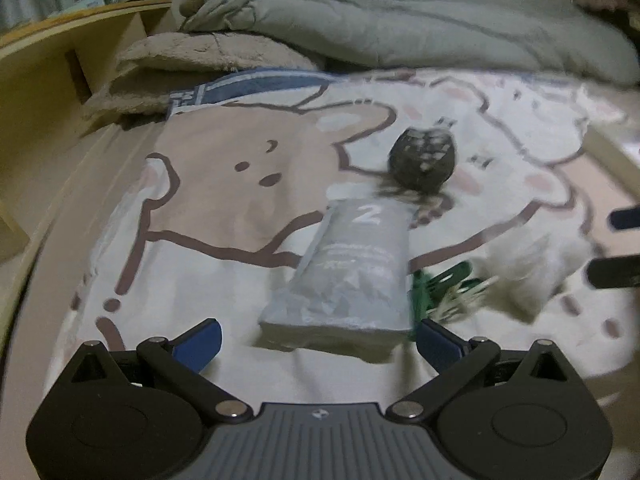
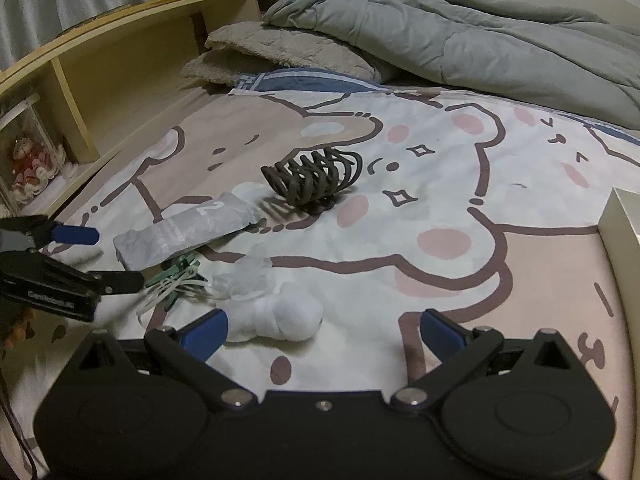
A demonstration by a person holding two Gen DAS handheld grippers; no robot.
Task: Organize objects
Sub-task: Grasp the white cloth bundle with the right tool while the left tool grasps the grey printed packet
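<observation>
On the bear-print bedspread lie a grey foil pouch marked "2", a dark brown claw hair clip, a green clip with white cord, and a rolled white sock with clear plastic behind it. My left gripper is open just short of the pouch's near end; it also shows in the right wrist view. My right gripper is open, its left finger beside the sock; its fingers show at the left wrist view's right edge.
A wooden headboard shelf runs along the left, with a figure in a clear box. A beige fleece blanket and a grey duvet are piled at the far end. A cream box edge stands at the right.
</observation>
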